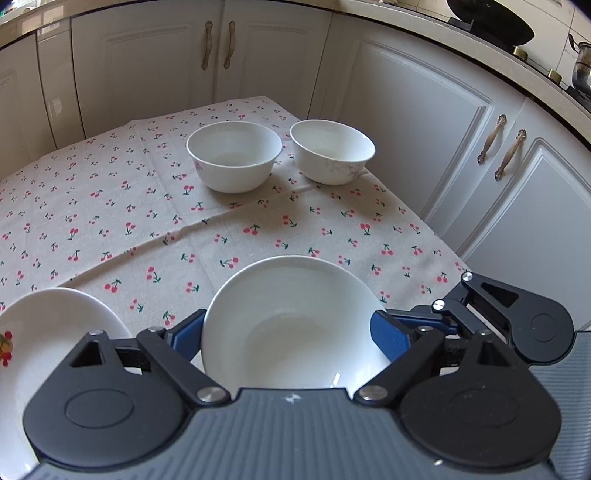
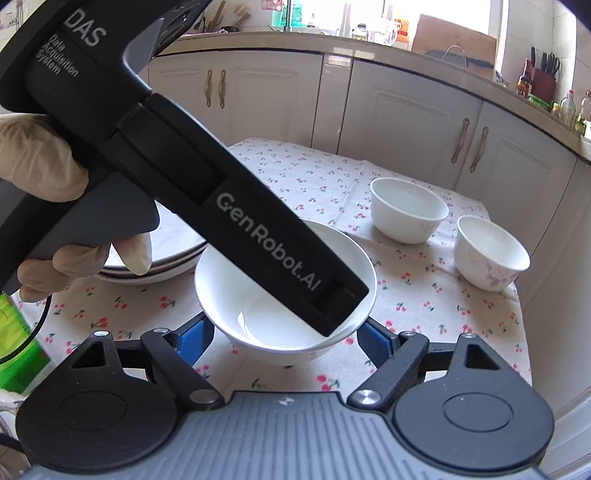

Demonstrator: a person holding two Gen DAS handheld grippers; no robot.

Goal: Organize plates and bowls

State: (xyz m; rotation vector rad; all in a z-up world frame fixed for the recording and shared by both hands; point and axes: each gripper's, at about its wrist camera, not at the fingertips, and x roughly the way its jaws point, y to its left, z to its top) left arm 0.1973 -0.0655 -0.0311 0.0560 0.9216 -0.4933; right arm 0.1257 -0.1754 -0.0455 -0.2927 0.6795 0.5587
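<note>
A wide white bowl [image 1: 291, 325] sits on the cherry-print tablecloth right in front of my left gripper [image 1: 286, 332], whose blue pads [image 1: 389, 334] stand open on either side of it, not touching. The same bowl shows in the right wrist view [image 2: 236, 280], partly hidden by the left gripper's black body [image 2: 207, 177]. My right gripper [image 2: 284, 341] is open and empty, just short of the bowl. Two small white bowls [image 1: 233, 155] [image 1: 332, 150] stand side by side at the far edge. A stack of white plates [image 2: 173, 254] lies to the bowl's left.
The table [image 1: 110, 221] has white kitchen cabinets [image 1: 424, 122] close behind and to the right. A black wok [image 1: 491, 22] and a pot sit on the counter. A green package [image 2: 14, 350] stands at the near left. My gloved hand [image 2: 37, 162] holds the left gripper.
</note>
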